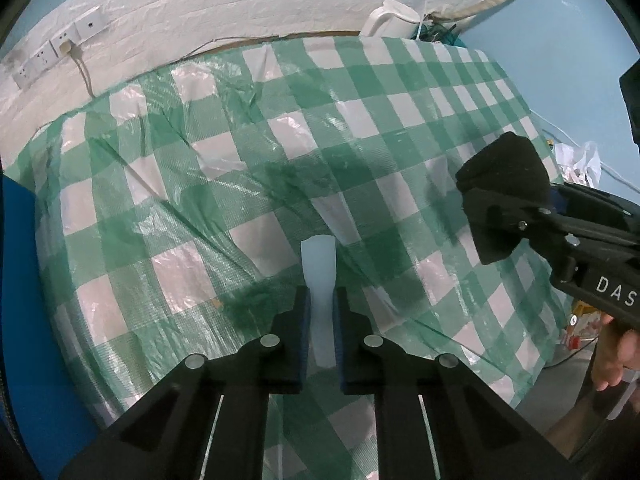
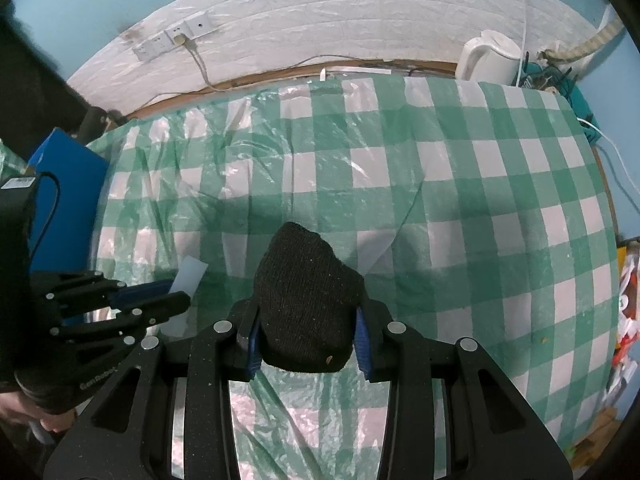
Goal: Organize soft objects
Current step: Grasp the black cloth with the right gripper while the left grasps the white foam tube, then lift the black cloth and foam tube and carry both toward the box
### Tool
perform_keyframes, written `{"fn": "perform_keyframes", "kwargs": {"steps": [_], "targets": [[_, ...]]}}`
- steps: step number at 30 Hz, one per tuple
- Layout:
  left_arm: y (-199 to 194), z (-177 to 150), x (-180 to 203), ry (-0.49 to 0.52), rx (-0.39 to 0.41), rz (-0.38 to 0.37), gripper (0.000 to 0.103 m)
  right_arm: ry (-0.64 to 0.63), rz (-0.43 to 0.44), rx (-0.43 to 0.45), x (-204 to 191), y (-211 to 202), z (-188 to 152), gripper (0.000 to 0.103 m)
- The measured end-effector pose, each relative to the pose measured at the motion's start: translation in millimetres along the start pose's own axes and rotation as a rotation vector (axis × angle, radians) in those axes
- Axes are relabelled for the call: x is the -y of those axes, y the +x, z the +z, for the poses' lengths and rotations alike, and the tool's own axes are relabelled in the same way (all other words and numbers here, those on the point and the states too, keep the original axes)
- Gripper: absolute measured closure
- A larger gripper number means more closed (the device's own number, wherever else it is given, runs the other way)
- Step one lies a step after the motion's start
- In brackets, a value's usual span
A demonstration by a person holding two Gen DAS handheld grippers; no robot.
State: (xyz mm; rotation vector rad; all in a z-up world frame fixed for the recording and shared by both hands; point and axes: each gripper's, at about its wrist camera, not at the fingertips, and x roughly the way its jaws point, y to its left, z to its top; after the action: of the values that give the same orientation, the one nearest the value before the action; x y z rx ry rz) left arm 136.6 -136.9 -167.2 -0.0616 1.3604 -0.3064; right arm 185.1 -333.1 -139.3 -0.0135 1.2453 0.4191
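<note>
With the left claw point(image 1: 320, 312) clenched on the pale soft strip point(image 1: 319, 264) and the right claw point(image 2: 307, 336) grasping the black knit bundle point(image 2: 306, 300), firm grips suited lifting both clear of the worktop point(image 2: 480, 200).

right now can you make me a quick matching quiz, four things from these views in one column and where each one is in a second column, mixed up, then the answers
Things:
1. black knitted cloth
2. pale translucent strip
3. white kettle
4. wall sockets

Places:
A. on the white brick-pattern wall
B. pinched in the left claw
C. at the table's far right corner
D. clamped in the right claw

Pairs: 1-D, 2-B, 3-C, 4-A
</note>
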Motion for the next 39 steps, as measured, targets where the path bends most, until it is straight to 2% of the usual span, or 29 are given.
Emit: {"fn": "perform_keyframes", "kwargs": {"steps": [19,39], "targets": [[-49.6,-13.9,-4.3,0.02,0.091,0.021,0.093,-0.063,0.038,0.038,-29.3,-41.4,-7.5,0.068],[-108.7,-48.2,-16.3,0.038,0.179,0.047,0.093,-0.161,0.098,0.047,-73.9,-69.8,-19.6,0.068]]}}
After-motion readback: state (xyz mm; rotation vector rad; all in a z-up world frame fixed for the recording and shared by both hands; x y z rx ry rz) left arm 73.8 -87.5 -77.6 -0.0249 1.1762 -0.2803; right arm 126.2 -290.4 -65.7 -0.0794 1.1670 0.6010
